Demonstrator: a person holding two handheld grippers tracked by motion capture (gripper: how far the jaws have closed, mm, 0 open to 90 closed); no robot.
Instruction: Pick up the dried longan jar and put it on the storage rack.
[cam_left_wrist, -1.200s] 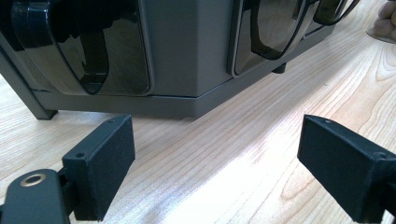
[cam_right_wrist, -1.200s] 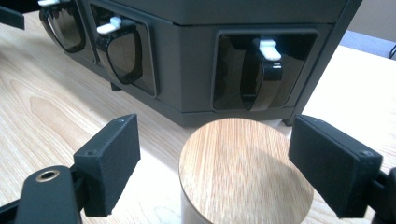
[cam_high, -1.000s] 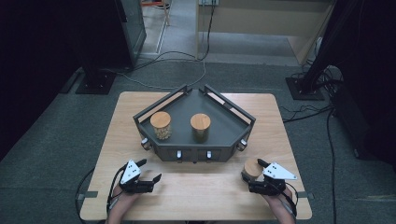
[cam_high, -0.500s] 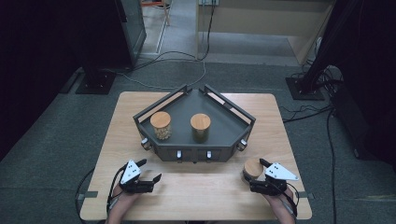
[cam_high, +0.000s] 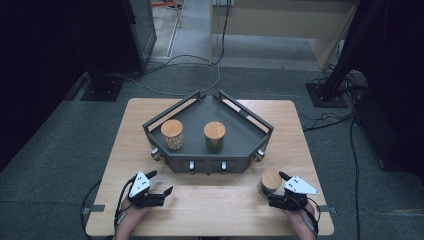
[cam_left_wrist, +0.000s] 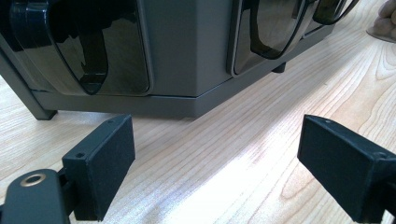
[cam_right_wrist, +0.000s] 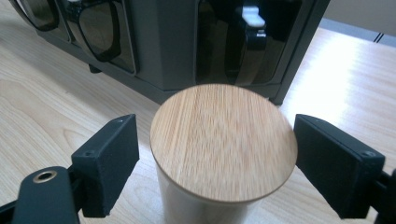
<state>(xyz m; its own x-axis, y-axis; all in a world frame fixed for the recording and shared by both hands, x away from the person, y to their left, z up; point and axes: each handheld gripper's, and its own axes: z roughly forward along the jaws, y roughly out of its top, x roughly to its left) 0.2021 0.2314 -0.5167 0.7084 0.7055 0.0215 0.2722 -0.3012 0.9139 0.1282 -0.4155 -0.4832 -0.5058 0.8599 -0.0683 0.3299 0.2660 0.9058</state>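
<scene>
A pale jar with a round wooden lid (cam_high: 271, 181) (cam_right_wrist: 223, 140) stands on the table near its front right. My right gripper (cam_high: 273, 187) (cam_right_wrist: 217, 156) straddles it, open, with a gap between each black pad and the lid. My left gripper (cam_high: 161, 181) (cam_left_wrist: 215, 154) rests at the front left, open, nothing between its jaws, and faces the front wall of the grey tray (cam_high: 207, 165) (cam_left_wrist: 187, 46). In the tray stand two more wooden-lidded jars, a left jar (cam_high: 172, 134) with light contents and a right jar (cam_high: 214, 136) with dark contents.
The tray (cam_right_wrist: 173, 42) is a dark grey angular rack with raised rails and glossy black panels on its front wall. It takes up the middle of the light wooden table (cam_high: 220, 205). Cables and dark stands lie on the floor beyond the table.
</scene>
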